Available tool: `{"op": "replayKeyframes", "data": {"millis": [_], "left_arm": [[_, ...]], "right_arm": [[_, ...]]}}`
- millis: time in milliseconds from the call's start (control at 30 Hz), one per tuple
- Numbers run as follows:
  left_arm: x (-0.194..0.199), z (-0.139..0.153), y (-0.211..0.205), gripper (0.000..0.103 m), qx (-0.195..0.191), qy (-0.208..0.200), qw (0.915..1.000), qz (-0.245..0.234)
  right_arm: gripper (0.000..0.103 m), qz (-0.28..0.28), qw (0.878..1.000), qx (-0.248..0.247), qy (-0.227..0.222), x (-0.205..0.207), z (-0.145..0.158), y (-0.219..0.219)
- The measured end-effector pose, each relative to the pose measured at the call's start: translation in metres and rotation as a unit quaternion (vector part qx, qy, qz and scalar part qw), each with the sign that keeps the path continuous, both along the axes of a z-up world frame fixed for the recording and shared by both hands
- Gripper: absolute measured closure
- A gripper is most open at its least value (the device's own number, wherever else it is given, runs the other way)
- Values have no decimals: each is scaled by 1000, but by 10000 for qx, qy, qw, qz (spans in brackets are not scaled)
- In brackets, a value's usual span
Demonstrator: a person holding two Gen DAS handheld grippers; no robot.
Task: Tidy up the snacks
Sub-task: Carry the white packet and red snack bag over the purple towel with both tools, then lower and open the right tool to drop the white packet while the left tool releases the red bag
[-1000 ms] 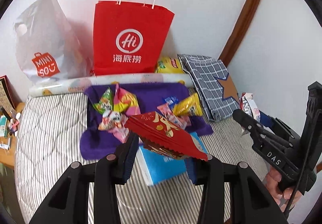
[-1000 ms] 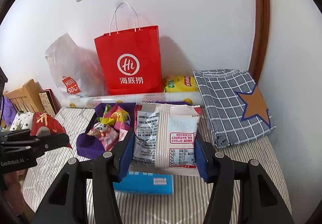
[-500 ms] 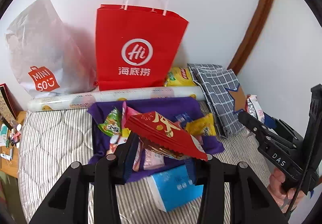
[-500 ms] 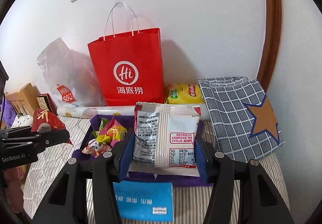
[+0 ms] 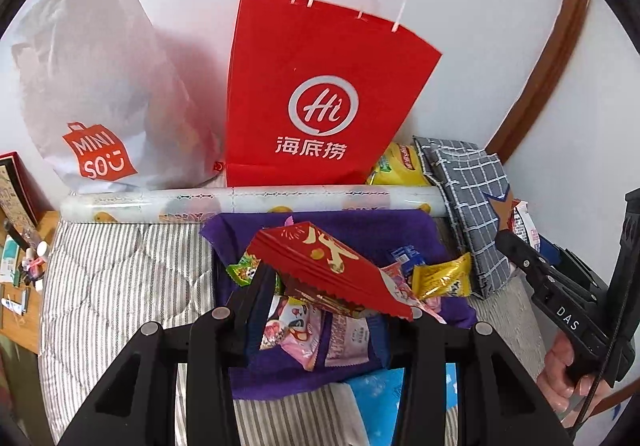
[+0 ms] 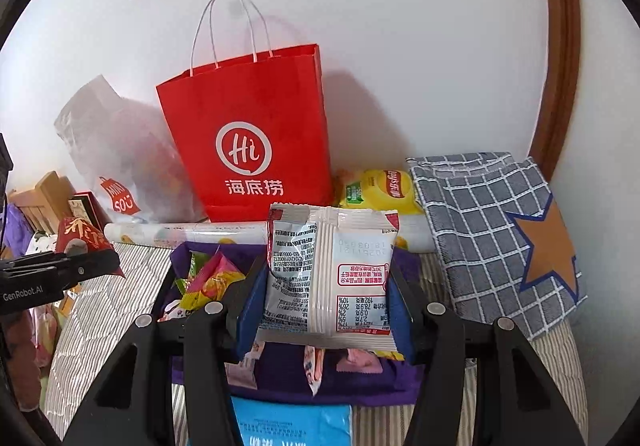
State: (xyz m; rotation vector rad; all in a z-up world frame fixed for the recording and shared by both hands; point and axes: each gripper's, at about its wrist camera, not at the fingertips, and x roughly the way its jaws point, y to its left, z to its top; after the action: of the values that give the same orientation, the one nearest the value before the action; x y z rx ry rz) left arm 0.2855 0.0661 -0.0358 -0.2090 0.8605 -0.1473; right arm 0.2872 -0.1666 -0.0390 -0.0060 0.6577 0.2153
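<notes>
My left gripper (image 5: 328, 306) is shut on a red snack packet (image 5: 328, 270) with gold print, held above a purple cloth (image 5: 360, 230). Several small wrapped snacks (image 5: 304, 330) lie on that cloth. My right gripper (image 6: 324, 306) is shut on a white snack packet (image 6: 332, 274) with its printed back facing the camera. A red paper bag (image 5: 320, 105) with white handles stands upright against the wall beyond the cloth, and the same red bag (image 6: 252, 141) rises straight ahead in the right wrist view. The left gripper (image 6: 60, 270) shows at that view's left edge.
A white plastic bag (image 5: 92, 97) leans left of the red one. A wrapped roll (image 5: 248, 201) lies along the wall, with a yellow chip bag (image 6: 380, 189) and a grey checked cloth (image 6: 488, 230) to its right. A blue pack (image 6: 292, 422) lies on the striped bedding (image 5: 120, 286).
Both grippers have moved forward toward the red bag with their packets still held. The bag looms larger and the purple cloth sits lower in both views.
</notes>
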Motion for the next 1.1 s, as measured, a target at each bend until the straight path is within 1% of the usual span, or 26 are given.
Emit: {"op": "replayKeyframes", "data": {"millis": [267, 400, 567, 633, 767, 833, 900, 967, 1100], "left_arm": [[33, -26, 2, 62, -42, 279, 9996, 21], [48, -33, 4, 62, -108, 308, 9995, 19], [65, -44, 9, 62, -74, 379, 9992, 106], [71, -51, 13, 63, -160, 432, 9989, 121], [79, -62, 20, 62, -251, 495, 9984, 148], [82, -66, 23, 62, -212, 584, 9980, 151], [83, -68, 28, 62, -250, 586, 9977, 218], [84, -70, 31, 62, -262, 629, 9974, 224], [87, -73, 31, 62, -254, 691, 9971, 193]], "right_arm": [[49, 95, 9995, -145, 261, 34, -28, 16], [49, 139, 9992, -239, 272, 51, -33, 22], [49, 185, 9987, -360, 324, 73, -43, 28], [49, 188, 9983, -396, 372, 81, -49, 29], [49, 232, 9976, -444, 488, 93, -62, 32], [49, 262, 9970, -454, 566, 99, -71, 33], [49, 282, 9963, -437, 681, 105, -80, 34], [49, 359, 9952, -518, 747, 108, -85, 37], [49, 409, 9942, -499, 860, 112, -91, 34]]}}
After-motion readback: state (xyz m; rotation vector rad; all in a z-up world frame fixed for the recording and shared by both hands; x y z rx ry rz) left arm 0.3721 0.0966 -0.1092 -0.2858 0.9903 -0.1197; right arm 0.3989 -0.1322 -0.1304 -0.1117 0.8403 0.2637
